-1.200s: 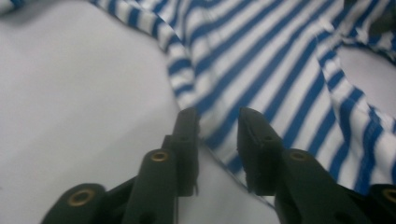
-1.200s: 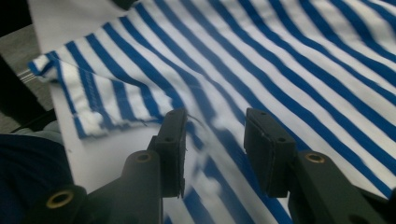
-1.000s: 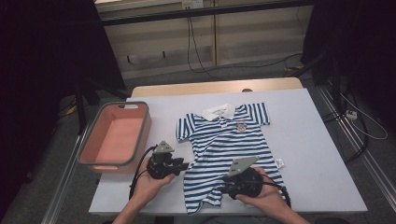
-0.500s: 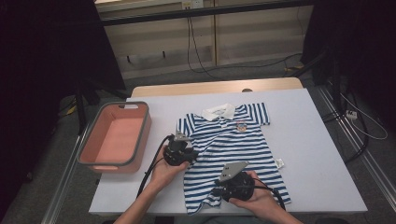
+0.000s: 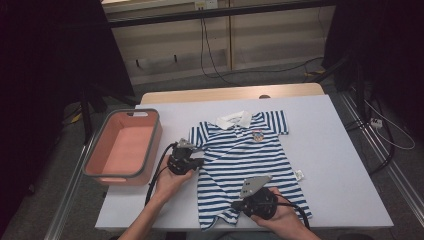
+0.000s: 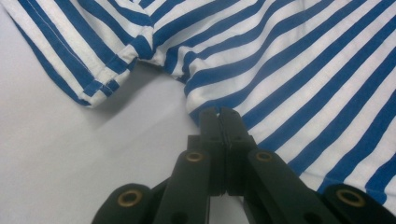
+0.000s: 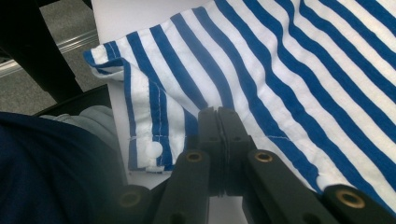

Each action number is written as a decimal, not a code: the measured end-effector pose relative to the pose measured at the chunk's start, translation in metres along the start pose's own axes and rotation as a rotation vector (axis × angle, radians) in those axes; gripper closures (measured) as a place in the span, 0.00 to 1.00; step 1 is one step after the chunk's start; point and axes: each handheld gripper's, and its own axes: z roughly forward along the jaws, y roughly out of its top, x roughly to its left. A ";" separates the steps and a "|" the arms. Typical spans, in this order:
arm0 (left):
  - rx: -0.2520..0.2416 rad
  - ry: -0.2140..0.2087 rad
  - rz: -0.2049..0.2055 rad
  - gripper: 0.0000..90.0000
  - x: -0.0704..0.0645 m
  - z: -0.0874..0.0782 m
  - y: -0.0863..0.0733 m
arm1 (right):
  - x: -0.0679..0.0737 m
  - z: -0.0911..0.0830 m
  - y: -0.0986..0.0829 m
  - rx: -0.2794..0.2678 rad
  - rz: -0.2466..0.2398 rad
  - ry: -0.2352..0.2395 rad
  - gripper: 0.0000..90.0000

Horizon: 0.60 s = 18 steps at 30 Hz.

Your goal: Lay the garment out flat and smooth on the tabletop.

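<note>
A blue-and-white striped baby shirt [image 5: 240, 155] with a white collar lies flat on the white table [image 5: 340, 165], collar away from me. My left gripper [image 5: 200, 162] is at the shirt's left side seam just below the sleeve. Its jaws are shut on the cloth edge [image 6: 218, 112], with the sleeve hem [image 6: 100, 86] up and to the left. My right gripper [image 5: 235, 205] is at the bottom hem near the left corner. It is shut on the striped cloth [image 7: 217, 112] beside a turned-up flap with a white snap [image 7: 152, 149].
A pink bin [image 5: 155, 135] with a grey rim stands on the table's left edge, close to my left hand. A small white tag [image 5: 299, 174] sticks out of the shirt's right side. The right part of the table is bare white surface.
My left gripper has moved forward and right, from the table beside the shirt to the side seam under the sleeve. The right gripper has shifted slightly toward me along the bottom hem.
</note>
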 end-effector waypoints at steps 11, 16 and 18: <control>-0.043 -0.051 0.104 0.71 -0.027 -0.028 -0.012 | -0.033 -0.038 -0.013 -0.061 0.088 -0.118 0.65; -0.028 -0.106 0.178 0.69 -0.054 -0.034 -0.026 | -0.049 -0.056 -0.036 -0.031 0.133 -0.184 0.64; -0.019 -0.117 0.191 0.68 -0.061 -0.031 -0.030 | -0.057 -0.062 -0.046 -0.028 0.157 -0.217 0.64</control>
